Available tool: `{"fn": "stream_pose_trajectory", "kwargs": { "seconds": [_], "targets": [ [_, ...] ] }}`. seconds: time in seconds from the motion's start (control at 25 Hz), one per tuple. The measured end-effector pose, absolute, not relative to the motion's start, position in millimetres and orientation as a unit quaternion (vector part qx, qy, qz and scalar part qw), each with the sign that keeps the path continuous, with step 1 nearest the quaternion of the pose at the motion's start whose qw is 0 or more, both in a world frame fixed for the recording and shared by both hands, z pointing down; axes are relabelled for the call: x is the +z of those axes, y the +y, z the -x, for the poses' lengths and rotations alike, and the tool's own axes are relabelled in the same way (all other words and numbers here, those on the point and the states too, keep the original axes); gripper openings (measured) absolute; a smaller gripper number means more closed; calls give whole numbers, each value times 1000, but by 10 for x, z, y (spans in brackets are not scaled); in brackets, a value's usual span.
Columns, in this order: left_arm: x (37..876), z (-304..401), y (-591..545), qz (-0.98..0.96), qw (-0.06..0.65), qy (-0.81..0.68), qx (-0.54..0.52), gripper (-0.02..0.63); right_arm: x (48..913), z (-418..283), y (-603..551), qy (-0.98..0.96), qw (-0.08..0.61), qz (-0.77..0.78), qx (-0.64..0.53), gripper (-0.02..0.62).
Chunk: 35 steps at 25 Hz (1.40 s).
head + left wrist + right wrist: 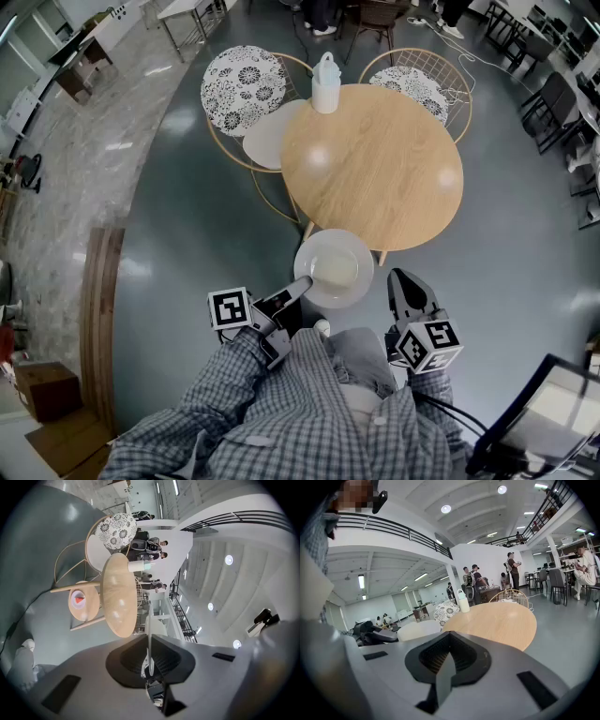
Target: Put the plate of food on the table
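Note:
A white plate (335, 267) hangs in the air just short of the near edge of the round wooden table (375, 159). My left gripper (302, 284) is shut on the plate's near-left rim. In the left gripper view the plate (151, 626) shows edge-on, pinched between the jaws of the left gripper (150, 663). I cannot make out what lies on the plate. To the plate's right, my right gripper (403, 279) is shut and holds nothing. In the right gripper view the right gripper (445, 667) points at the table (497, 620), with the plate (419, 630) to its left.
A white bottle (325, 84) stands at the table's far edge. Two wire chairs with patterned cushions (244, 89) (412, 86) stand behind the table. Several people (471, 581) are far behind it. A screen (553, 394) is at lower right.

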<state>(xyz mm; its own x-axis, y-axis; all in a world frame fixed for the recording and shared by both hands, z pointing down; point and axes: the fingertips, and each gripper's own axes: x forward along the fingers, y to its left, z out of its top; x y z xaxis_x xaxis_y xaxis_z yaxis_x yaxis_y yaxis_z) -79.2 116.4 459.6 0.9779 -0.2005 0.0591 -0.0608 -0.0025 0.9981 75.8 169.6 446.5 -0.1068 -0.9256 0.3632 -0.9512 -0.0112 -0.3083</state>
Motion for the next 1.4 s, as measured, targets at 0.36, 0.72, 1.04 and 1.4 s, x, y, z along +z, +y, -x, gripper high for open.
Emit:
{"fn": "stream_pose_trajectory", "kwargs": {
  "seconds": [0.36, 0.72, 1.04, 1.4],
  "targets": [
    [4620, 733, 1205, -708, 700, -86, -45, 21, 4504, -779, 1733, -703, 27, -668, 244, 8],
    [4613, 746, 1197, -707, 701, -86, -43, 21, 4502, -807, 1733, -692, 18, -677, 249, 8],
    [4643, 709, 1219, -709, 698, -84, -41, 21, 4513, -815, 1751, -691, 7, -675, 259, 8],
    [4621, 747, 1192, -706, 701, -88, -48, 21, 4493, -803, 1733, -691, 5, -674, 261, 8]
  ]
}}
